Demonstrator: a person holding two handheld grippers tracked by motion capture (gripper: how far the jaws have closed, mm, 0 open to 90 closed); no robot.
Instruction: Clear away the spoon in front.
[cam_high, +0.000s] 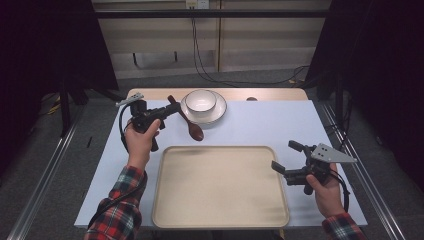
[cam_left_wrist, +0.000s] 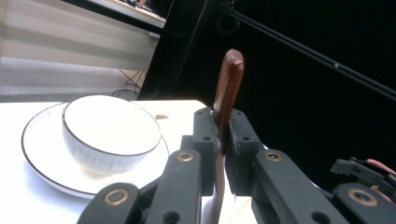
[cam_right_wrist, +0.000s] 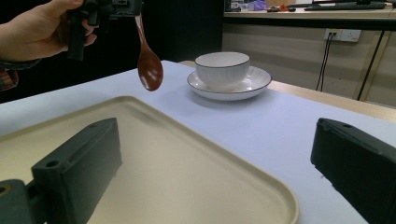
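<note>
The left gripper (cam_high: 170, 111) has its jaws clamped on the handle of the wooden spoon (cam_high: 192, 127), bowl end dangling clear of the table, between the tray (cam_high: 220, 220) and the white bowl (cam_high: 201, 100) on its saucer (cam_high: 216, 116). Gripping high on the handle lets the scoop hang free, ready to go down somewhere, the tray looks likeliest. The right gripper (cam_high: 285, 156) waits at the tray's right edge, jaws spread wide, nothing between them.
</note>
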